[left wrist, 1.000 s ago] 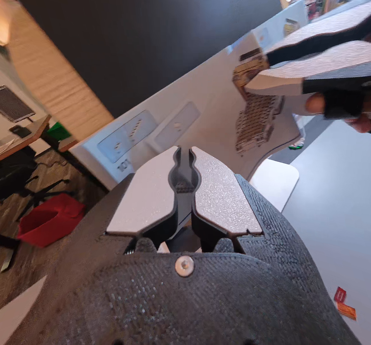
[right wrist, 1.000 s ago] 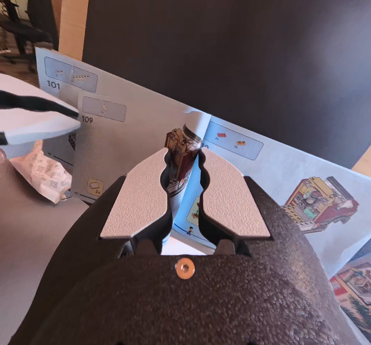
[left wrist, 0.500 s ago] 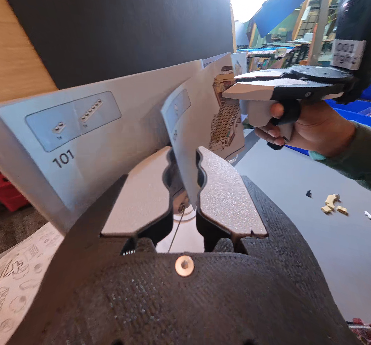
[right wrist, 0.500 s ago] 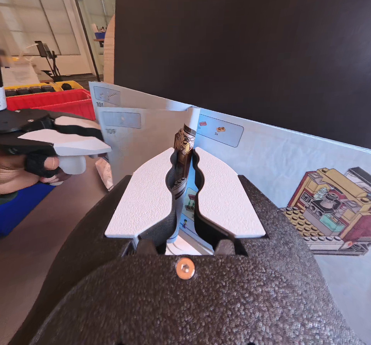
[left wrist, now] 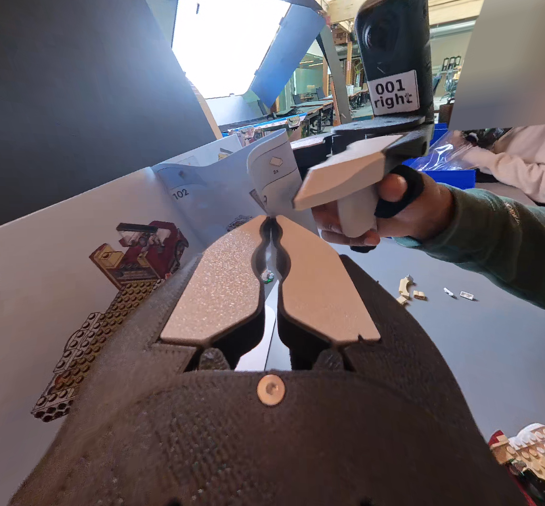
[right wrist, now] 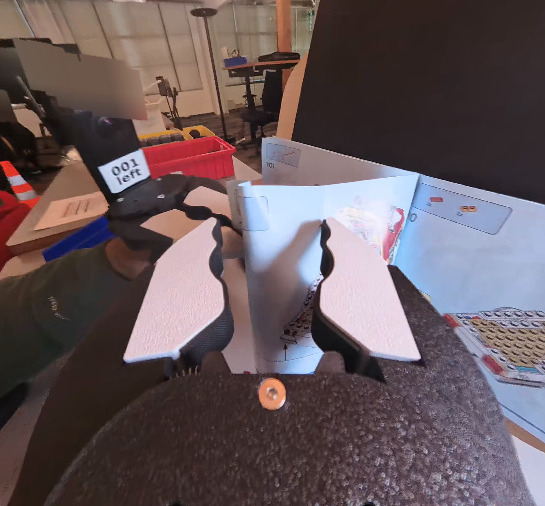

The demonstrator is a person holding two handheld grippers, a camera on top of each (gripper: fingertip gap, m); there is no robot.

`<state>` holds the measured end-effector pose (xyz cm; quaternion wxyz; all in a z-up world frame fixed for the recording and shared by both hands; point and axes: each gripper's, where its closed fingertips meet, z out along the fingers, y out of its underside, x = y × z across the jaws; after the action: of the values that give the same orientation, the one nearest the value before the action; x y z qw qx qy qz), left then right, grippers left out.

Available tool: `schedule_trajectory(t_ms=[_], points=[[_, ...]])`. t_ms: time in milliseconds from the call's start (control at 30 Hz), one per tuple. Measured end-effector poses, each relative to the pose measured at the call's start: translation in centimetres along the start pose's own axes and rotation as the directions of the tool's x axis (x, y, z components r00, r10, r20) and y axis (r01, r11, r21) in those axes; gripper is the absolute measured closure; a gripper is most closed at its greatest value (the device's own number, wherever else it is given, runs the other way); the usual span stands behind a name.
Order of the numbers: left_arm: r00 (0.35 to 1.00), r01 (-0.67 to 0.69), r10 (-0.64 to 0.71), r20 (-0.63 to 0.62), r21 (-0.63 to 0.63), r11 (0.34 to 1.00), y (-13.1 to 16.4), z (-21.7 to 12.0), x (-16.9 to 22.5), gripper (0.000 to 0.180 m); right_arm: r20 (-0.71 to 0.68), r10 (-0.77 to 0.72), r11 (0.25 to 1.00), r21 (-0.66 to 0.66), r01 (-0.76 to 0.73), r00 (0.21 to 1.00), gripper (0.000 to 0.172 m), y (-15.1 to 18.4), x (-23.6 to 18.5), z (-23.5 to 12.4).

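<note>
An instruction booklet (left wrist: 88,226) stands open against a black board, and also shows in the right wrist view (right wrist: 472,256). My left gripper (left wrist: 270,220) is shut on the lower edge of one loose page (left wrist: 274,179), which curls up from its tips. In the right wrist view the left gripper (right wrist: 233,228) pinches the left edge of that page (right wrist: 280,256). My right gripper (right wrist: 270,222) is open wide. The page stands between its fingers, and neither pad presses on it. The right gripper (left wrist: 339,179) also shows beside the page in the left wrist view, held by a hand.
Several small loose bricks (left wrist: 410,288) lie on the grey table (left wrist: 472,344). A red bin (right wrist: 191,156) stands behind the left gripper. A blue bin (left wrist: 442,167) is behind the right hand. The black board (right wrist: 413,79) backs the booklet. The tips of both grippers are at nearly the same place.
My left gripper, open around the page half a second ago, has shut on it. My right gripper, then shut on the page, has opened and let it go. Both views have tilted upward.
</note>
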<state>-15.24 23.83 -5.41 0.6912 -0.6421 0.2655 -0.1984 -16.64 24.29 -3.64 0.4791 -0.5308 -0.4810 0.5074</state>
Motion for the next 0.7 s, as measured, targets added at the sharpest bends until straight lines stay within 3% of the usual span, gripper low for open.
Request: schedule_trajectory(t_ms=[167, 300, 533, 700], points=[[0.998, -0.05, 0.049, -0.038, -0.03, 0.998, 0.4, 0.2, 1.4, 0.177, -0.024, -0.041, 0.999, -0.012, 0.041, 0.999, 0.139, 0.2, 0.7, -0.9], [0.997, -0.007, 0.009, -0.083, 0.023, 1.0, -0.3, -0.4, 1.5, 0.165, -0.004, -0.061, 0.998, -0.004, 0.061, 0.998, 0.153, 0.0, 1.1, -1.9], [0.971, 0.2, -0.182, -0.155, 0.111, 0.973, -1.6, 0.0, -0.5, 0.156, 0.123, 0.009, 1.0, 0.005, -0.01, 0.992, 0.157, 0.1, 1.1, -2.8], [0.938, 0.274, -0.238, -0.251, 0.115, 0.955, -1.8, 1.2, 0.1, 0.155, 0.212, 0.029, 1.0, 0.006, -0.03, 0.977, 0.155, 0.4, 0.9, -3.3]])
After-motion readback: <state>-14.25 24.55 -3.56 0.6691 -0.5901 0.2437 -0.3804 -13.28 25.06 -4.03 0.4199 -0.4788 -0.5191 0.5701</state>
